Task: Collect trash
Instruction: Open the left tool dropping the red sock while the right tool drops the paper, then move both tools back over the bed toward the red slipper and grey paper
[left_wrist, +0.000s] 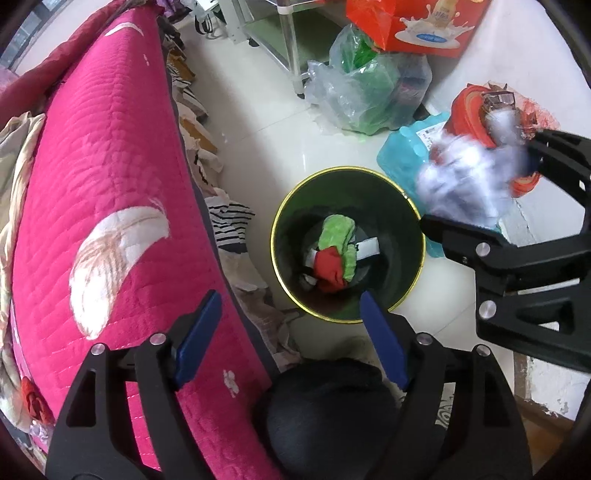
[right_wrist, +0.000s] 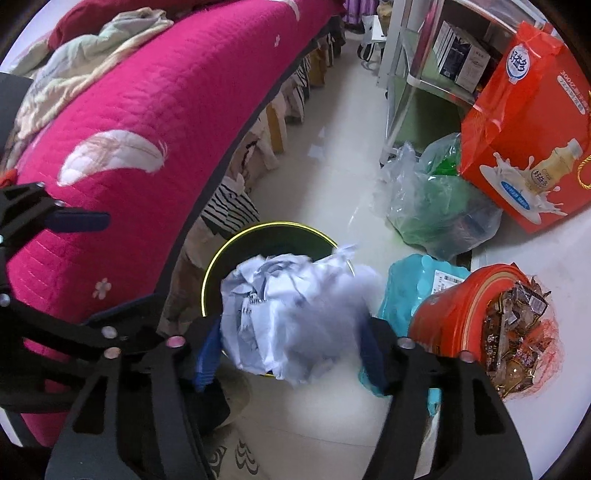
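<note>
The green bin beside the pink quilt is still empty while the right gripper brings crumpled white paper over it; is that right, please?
Not quite: the green bin is not empty. The left wrist view shows green and red scraps lying in its bottom. The rest holds: it stands beside the pink quilt, and the right gripper has crumpled white paper between its fingers above it.

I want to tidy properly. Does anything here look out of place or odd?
Yes: a crumpled white paper wad sits blurred between the open right claw pads, above the green bin, not inside yet. Clothes spill from under the pink bed cover.

Crumpled paper wad (right_wrist: 291, 317), quilted cloth bedcover (left_wrist: 110, 177), seemingly glossy tile floor (left_wrist: 266, 122).
</note>
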